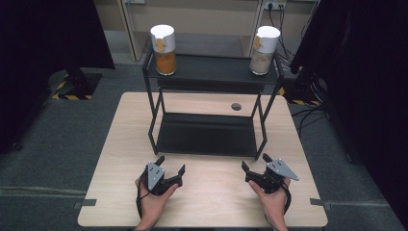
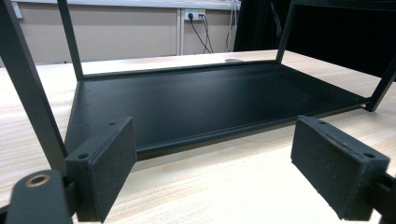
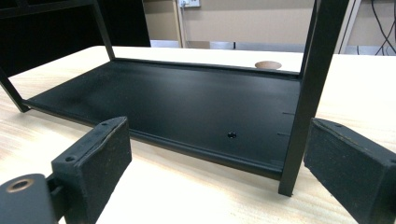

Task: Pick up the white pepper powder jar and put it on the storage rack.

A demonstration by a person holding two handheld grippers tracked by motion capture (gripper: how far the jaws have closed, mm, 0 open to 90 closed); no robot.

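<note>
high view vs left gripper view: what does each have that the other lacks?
High view alone: two white-capped jars on the rack's top shelf, one with orange contents, one pale, plus the right gripper and both hands. Left gripper view alone: a wall socket with plugged cables. Shared: the black rack's bottom shelf, the wooden table, the left gripper, jaws open.

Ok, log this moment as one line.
left claw: open, empty | right claw: open, empty | both: on table before rack | jars: two, top shelf
</note>
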